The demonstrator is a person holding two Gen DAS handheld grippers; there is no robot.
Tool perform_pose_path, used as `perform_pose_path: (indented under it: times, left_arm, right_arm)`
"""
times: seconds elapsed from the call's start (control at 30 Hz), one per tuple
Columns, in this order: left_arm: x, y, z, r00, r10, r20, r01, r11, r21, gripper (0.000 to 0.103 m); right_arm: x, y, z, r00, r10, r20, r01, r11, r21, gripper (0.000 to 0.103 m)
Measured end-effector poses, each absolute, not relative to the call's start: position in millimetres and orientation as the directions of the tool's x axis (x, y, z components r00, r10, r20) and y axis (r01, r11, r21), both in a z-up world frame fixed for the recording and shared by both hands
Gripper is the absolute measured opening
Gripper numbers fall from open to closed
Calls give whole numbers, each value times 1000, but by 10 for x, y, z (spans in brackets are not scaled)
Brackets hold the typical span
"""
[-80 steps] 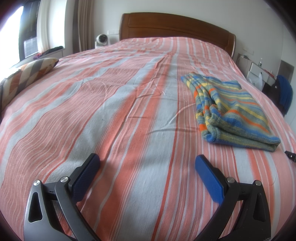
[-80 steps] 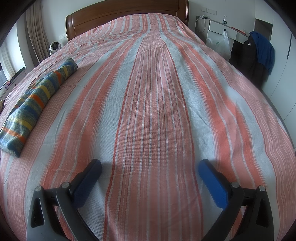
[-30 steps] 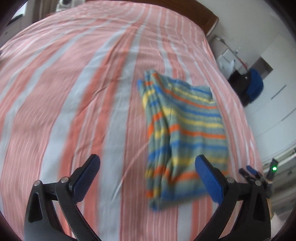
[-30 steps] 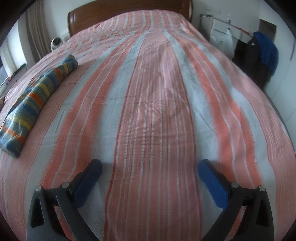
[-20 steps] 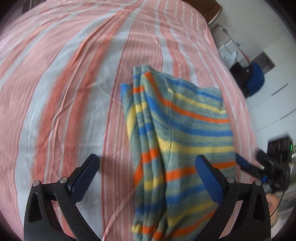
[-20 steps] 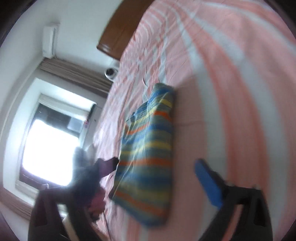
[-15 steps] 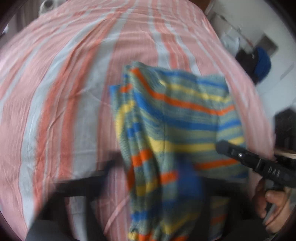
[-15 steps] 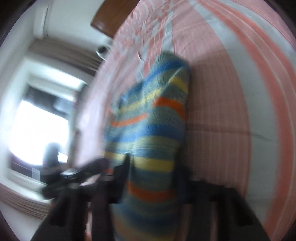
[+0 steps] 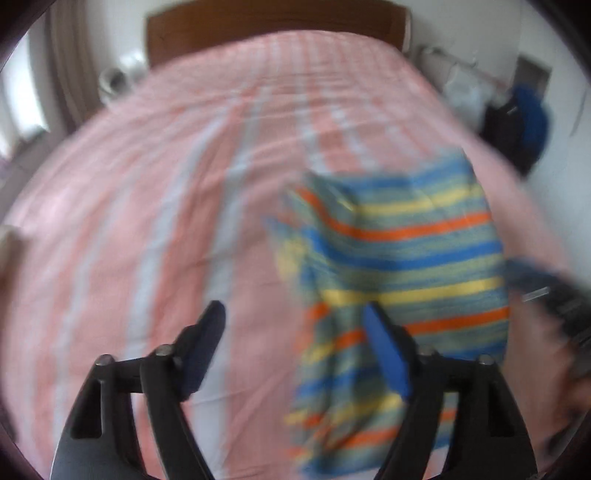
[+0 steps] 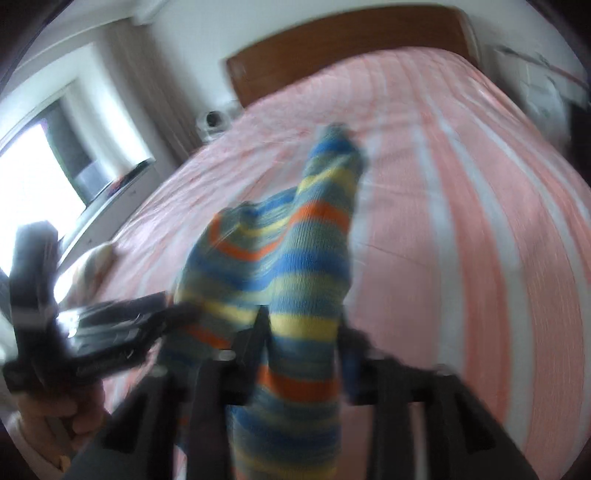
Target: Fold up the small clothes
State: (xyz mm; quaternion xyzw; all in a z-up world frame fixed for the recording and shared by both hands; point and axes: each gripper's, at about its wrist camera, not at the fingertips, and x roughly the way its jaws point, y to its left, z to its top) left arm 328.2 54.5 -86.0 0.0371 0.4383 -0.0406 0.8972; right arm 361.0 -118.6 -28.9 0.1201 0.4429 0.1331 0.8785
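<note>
A folded knit cloth with blue, yellow and orange stripes (image 9: 406,251) lies on the pink-striped bed (image 9: 166,206). My left gripper (image 9: 295,328) hovers over its left edge, jaws opening. Part of the cloth shows in the gap, but neither pad presses on it. In the right wrist view the striped cloth (image 10: 303,236) rises bunched between the fingers of my right gripper (image 10: 303,343). Both fingers touch it while the jaws are opening. The left gripper (image 10: 110,332) and the hand holding it (image 10: 48,406) show at the left, blurred.
A wooden headboard (image 9: 273,22) closes the far end of the bed. A window (image 10: 33,173) and a small white device (image 10: 212,120) are at the far left. Dark and blue clothing (image 9: 524,125) hangs beyond the bed's right side.
Both grippers have swung from the bare sheet onto the striped cloth. Their jaws narrowed on the way. The cloth now stands bunched between the right fingers, and both views have tilted up towards the headboard.
</note>
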Motion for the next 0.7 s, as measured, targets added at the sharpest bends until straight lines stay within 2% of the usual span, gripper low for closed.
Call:
perform_pose_path:
  times: [0.03, 0.07, 0.13, 0.17, 0.23, 0.33, 0.43, 0.57, 0.7]
  left_arm:
    - [3151, 547, -886, 629, -1, -778, 94, 993, 75, 80]
    - [2934, 556, -890, 649, 40, -759, 77, 990, 117, 81]
    - [2566, 569, -814, 691, 84, -718, 41, 987, 155, 93]
    - [2387, 565, -739, 719, 97, -688, 22, 986, 162, 102]
    - [2069, 516, -549, 768, 97, -634, -5, 989, 146, 103]
    - [1765, 429, -311, 788, 109, -607, -38, 991, 129, 103]
    - [1381, 323, -93, 789, 175, -589, -111, 983, 144, 103]
    - [1181, 250, 33, 750, 157, -642, -86, 986, 141, 103]
    - [1061, 208, 21, 716, 117, -688, -58, 992, 109, 103]
  right_arm:
    - [3553, -1360, -335, 578, 292, -762, -78, 949, 304, 84]
    - [3486, -1482, -353, 578, 266, -771, -50, 955, 292, 85]
    - [3223, -1707, -351, 576, 206, -791, -23, 971, 236, 85]
    - [3095, -1754, -325, 575, 177, -799, -26, 980, 198, 86]
    - [2729, -1794, -189, 593, 110, -798, -50, 994, 100, 92]
    - [2248, -1749, 78, 639, 93, -763, -105, 994, 33, 98]
    - [1792, -1642, 377, 677, 69, -732, -141, 989, -37, 102]
    - [1356, -1547, 596, 706, 81, -704, -156, 987, -42, 102]
    - [1195, -1499, 648, 679, 114, -725, -191, 981, -24, 102]
